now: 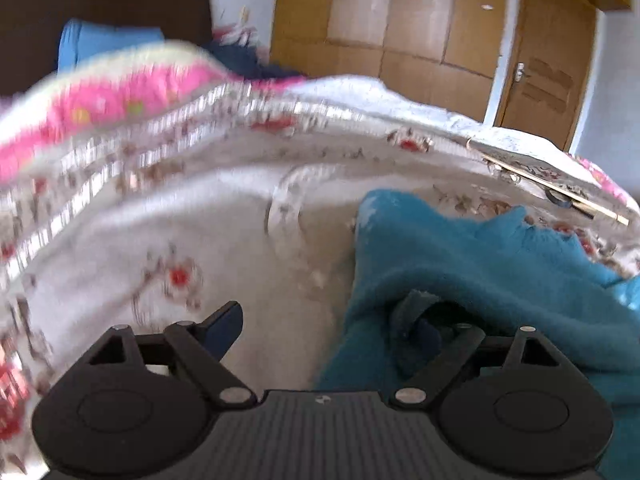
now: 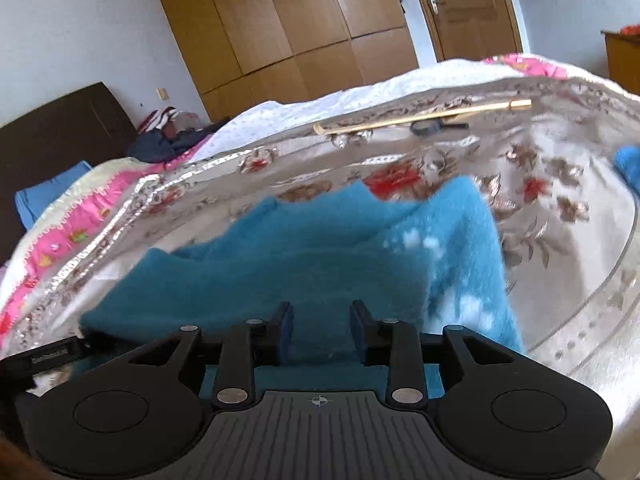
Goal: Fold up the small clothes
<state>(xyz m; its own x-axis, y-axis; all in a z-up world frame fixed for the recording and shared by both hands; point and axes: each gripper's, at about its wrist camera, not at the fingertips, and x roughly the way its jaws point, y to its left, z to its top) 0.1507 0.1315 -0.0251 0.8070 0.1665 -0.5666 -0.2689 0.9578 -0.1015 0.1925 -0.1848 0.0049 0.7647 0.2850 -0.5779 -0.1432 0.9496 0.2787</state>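
Observation:
A teal fleece garment (image 1: pixel 480 272) lies rumpled on the flowered bedspread (image 1: pixel 200 224), filling the lower right of the left wrist view. My left gripper (image 1: pixel 322 318) stands wide open. Its left finger (image 1: pixel 226 326) is bare over the bedspread, and a fold of the fleece drapes over its right finger. In the right wrist view the teal garment (image 2: pixel 304 256) spreads out ahead, with a lighter, white-flecked flap on its right side. My right gripper (image 2: pixel 322 322) hangs low over the near edge, jaws partly apart. Fleece shows in the gap, and the pads do not press on it.
A wooden stick (image 2: pixel 424 115) and a dark tape roll (image 2: pixel 425 128) lie at the far side of the bed. Another blue piece (image 2: pixel 628 168) peeks in at the right edge. A dark clothes pile (image 2: pixel 168 140), blue pillow (image 2: pixel 48 194), headboard, wardrobe (image 2: pixel 288 32) and door stand beyond.

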